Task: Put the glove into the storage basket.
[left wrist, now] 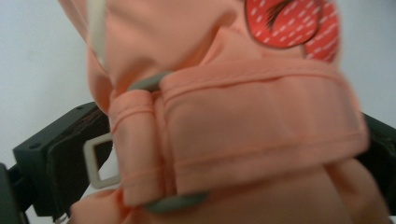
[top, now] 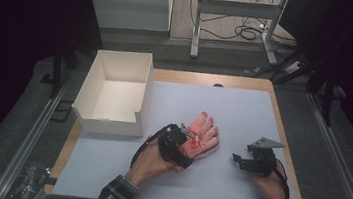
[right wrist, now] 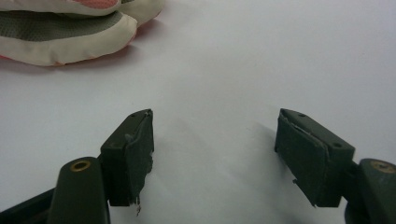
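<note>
My left gripper [top: 183, 141] holds the pink glove [top: 204, 133] at its cuff, fingers pointing away from me; my right gripper [top: 239, 160] waits wide and empty, well apart on the bench [top: 243, 112].

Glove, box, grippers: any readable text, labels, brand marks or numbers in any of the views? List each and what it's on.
None readable.
Glove: a red patch with white dashes and a dark mark, a pattern and no letters that I can make out.
White box: plain walls, no print.
Left gripper and right gripper: no markings seen.
</note>
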The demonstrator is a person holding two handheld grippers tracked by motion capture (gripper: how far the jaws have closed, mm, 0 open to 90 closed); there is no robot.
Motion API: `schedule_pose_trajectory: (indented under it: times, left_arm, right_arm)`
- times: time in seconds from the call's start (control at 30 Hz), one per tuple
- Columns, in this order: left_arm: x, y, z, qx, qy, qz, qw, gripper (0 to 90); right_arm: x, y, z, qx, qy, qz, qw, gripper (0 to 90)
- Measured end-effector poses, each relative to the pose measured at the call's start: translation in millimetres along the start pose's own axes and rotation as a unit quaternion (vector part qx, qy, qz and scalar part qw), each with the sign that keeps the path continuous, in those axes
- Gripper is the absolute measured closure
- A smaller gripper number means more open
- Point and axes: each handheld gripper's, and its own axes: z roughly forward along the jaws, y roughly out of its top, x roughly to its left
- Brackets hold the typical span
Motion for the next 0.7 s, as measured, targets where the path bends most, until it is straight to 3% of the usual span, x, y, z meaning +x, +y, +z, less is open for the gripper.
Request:
schedule_pose_trajectory:
  times: [0.13, 0.23, 0.4, 0.5, 0.6, 0.7]
  left_arm:
    - [0.3, -3.5, 6.7, 0.01, 0.004, -0.003, 0.9999, 0.0]
    - [0.5, -8.5, 14.5, 0.026, -0.005, -0.005, 0.9996, 0.4]
    - [-3.8, -11.8, 15.3, 0.024, -0.001, -0.003, 0.9997, 5.9]
    - [-6.3, -11.2, 11.2, 0.025, -0.003, 0.004, 0.9997, 14.2]
    - [-7.8, -11.7, 9.0, 0.018, -0.005, 0.013, 0.9997, 26.5]
    - [-5.4, -14.2, 5.3, 0.005, -0.012, 0.018, 0.9998, 33.3]
  right_arm:
    - [0.1, -0.1, 0.2, -0.001, 0.0, 0.0, 1.0, 28.5]
    - [0.2, -0.2, 0.3, -0.001, 0.0, 0.0, 1.0, 28.5]
    - [0.2, -0.3, 0.3, -0.001, 0.0, 0.0, 1.0, 28.5]
    - [0.3, -0.2, 0.1, 0.0, -0.001, -0.001, 1.0, 28.5]
    - [0.3, -0.3, 0.3, -0.001, 0.0, -0.001, 1.0, 28.5]
    - [0.4, -0.2, 0.2, 0.0, -0.001, -0.001, 1.0, 28.5]
